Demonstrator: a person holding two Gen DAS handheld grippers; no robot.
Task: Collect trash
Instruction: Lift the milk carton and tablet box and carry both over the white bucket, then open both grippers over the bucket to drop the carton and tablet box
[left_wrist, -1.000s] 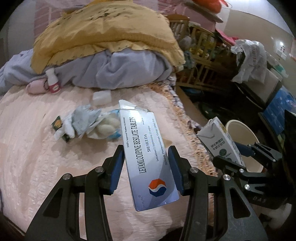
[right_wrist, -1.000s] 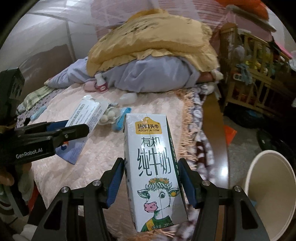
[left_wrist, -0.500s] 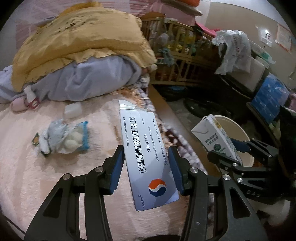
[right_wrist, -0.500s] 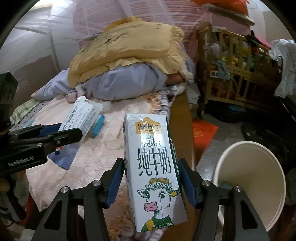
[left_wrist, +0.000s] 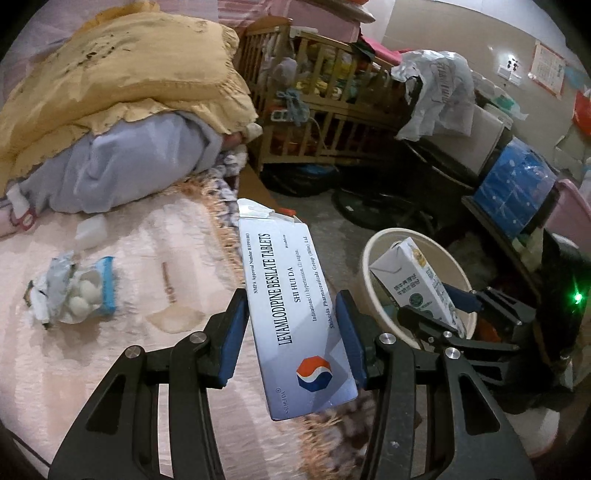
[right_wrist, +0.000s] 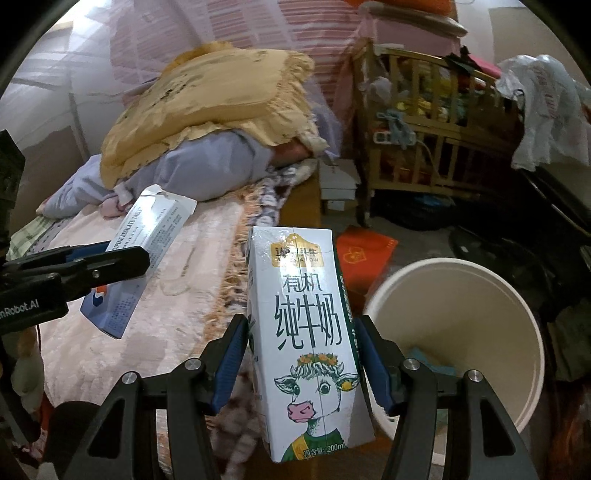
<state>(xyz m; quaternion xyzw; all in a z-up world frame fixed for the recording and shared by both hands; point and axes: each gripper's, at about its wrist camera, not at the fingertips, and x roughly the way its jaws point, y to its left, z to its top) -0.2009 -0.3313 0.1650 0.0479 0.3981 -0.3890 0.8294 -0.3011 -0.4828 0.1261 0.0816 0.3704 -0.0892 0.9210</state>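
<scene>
Cardboard items are clamped: tablet box (left_wrist: 295, 317) in the left gripper (left_wrist: 291, 328), milk carton (right_wrist: 306, 339) in the right gripper (right_wrist: 301, 358). Neither is yet dropped into the bucket (right_wrist: 480, 280); a wrapper (left_wrist: 74, 291) is left on the bed (left_wrist: 110, 350).

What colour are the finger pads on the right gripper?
Blue pads on black arms, clearest in the right wrist view.

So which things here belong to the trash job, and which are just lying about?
Job:
- tablet box in left gripper
- milk carton in right gripper
- bin
- torn wrapper on the bed

Lying about:
- yellow blanket
- crib
- red packet
</scene>
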